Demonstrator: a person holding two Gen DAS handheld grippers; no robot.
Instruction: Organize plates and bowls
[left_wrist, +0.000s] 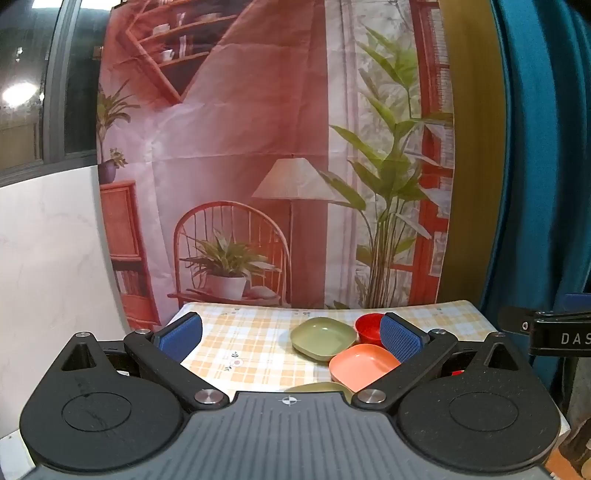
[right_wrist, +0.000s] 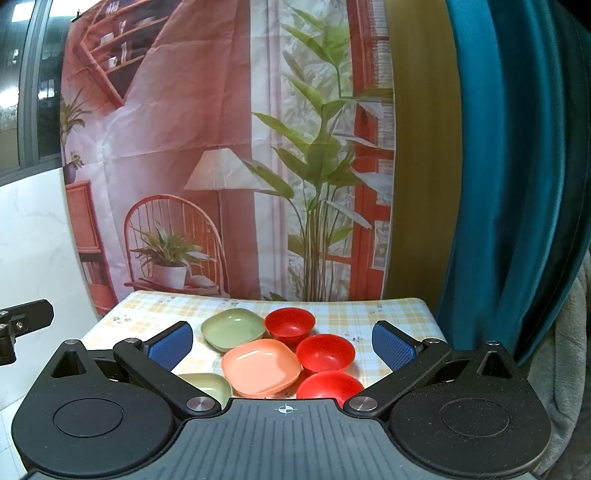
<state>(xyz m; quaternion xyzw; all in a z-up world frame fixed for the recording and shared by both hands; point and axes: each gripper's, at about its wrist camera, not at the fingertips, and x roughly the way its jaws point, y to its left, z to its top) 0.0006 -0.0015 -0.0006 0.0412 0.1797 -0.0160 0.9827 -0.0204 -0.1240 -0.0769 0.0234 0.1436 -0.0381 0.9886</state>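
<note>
both grippers, left gripper (left_wrist: 290, 334) and right gripper (right_wrist: 282, 345), spread wide, empty. orange plate (right_wrist: 260, 367) squarish, rim up, beside three red bowls (right_wrist: 325, 352), all upright.

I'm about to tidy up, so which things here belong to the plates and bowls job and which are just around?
Job: three red bowls, two green plates, orange plate.
Just around: checked tablecloth, printed backdrop, teal curtain.

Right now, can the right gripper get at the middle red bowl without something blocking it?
Probably yes. The right gripper is open, and the middle red bowl lies straight ahead between its fingers, uncovered, though the orange plate crowds its left side.
</note>
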